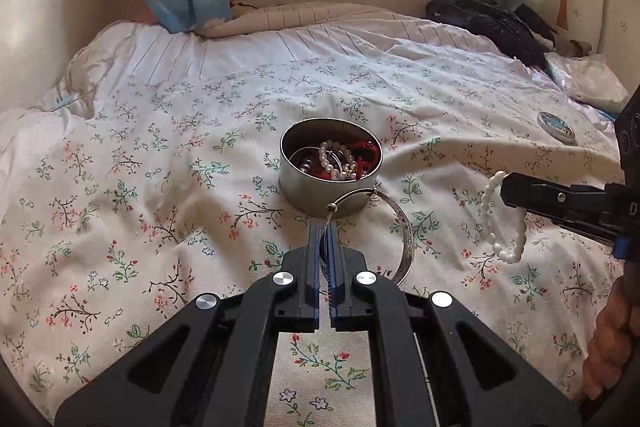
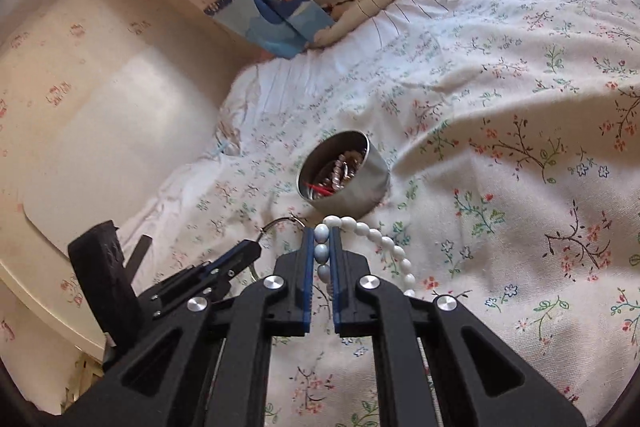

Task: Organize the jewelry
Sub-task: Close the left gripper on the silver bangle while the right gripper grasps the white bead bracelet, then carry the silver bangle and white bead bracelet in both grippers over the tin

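Silver bangle (image 1: 394,235) clamped in left gripper (image 1: 324,231); right gripper (image 2: 325,239) pinches white beads (image 2: 322,251); only left view shows lid (image 1: 557,127).

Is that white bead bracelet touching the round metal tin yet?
Apart. In the left wrist view the white bead bracelet, clamped in the right gripper, hangs well to the right of the tin, with flowered bedsheet showing between them.

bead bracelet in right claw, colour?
White bead bracelet, pinched in the right claw; clearest in the right wrist view.
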`<state>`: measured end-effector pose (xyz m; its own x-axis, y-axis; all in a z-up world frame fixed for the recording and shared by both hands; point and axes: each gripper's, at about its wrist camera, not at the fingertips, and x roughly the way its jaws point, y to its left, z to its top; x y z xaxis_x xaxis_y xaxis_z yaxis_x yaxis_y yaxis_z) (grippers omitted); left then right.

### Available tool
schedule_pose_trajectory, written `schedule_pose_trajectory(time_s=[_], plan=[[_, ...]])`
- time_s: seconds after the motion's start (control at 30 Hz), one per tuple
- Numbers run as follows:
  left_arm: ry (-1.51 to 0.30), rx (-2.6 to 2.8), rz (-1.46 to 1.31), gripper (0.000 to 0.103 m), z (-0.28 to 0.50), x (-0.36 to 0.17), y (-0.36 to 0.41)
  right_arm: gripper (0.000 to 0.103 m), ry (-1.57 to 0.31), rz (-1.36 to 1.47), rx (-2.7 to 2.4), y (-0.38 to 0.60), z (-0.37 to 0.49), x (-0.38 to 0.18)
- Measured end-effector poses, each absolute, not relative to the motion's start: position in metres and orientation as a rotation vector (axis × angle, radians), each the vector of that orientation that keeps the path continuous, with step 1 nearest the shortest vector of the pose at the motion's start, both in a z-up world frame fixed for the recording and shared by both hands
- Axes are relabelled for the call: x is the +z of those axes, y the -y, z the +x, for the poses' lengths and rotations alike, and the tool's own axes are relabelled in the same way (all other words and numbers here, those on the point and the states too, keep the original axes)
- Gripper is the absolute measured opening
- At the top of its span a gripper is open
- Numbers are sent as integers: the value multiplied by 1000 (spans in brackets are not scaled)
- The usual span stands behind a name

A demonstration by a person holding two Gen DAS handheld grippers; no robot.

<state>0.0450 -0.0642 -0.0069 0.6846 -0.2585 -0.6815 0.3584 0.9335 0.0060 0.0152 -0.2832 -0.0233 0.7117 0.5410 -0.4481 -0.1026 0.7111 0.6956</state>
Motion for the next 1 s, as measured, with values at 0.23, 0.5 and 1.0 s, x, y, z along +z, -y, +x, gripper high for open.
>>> schedule_pose_trajectory(time_s=[0.23,0.5,1.0], plan=[[-716,-331,95,3,51,-1,58,8,-630,723,426,282,21,-11],[-700,-304,44,4,64,4,53,8,-537,750,450,277,37,5],[-688,-306,10,4,104,2,68,8,-517,737,442,276,73,4]])
